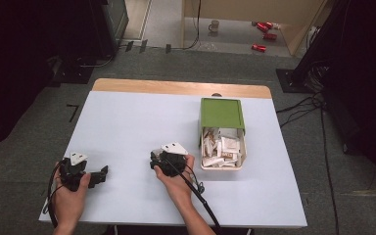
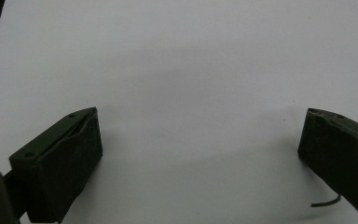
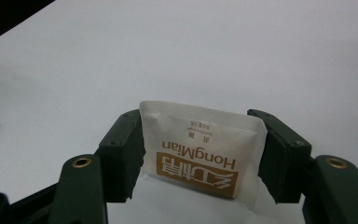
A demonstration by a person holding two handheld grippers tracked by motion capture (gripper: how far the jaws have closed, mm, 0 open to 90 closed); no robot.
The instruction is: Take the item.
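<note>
Tools and sachet on white desk

Right tool [image 3: 200,154]: jaws clamped on a white-and-brown sachet [image 3: 200,149] printed "HongMian", low over the desk [image 1: 127,127], left of an open green-lidded box [image 1: 223,137] of sachets. Left tool [image 2: 200,154]: jaws spread wide, nothing between, at desk's near-left corner.

left hand-held gripper [image 2: 200,154] agape, right hand-held gripper [image 3: 203,154] clamped

My right claw [image 3: 200,154] is black with brass-coloured screws and grips a white sachet [image 3: 200,149] printed with a tan-brown band. Beside the sachet's box [image 1: 223,142], green-lidded and cream-walled, the desk [image 1: 137,127] is pale blue-white with a light wood edge.
</note>
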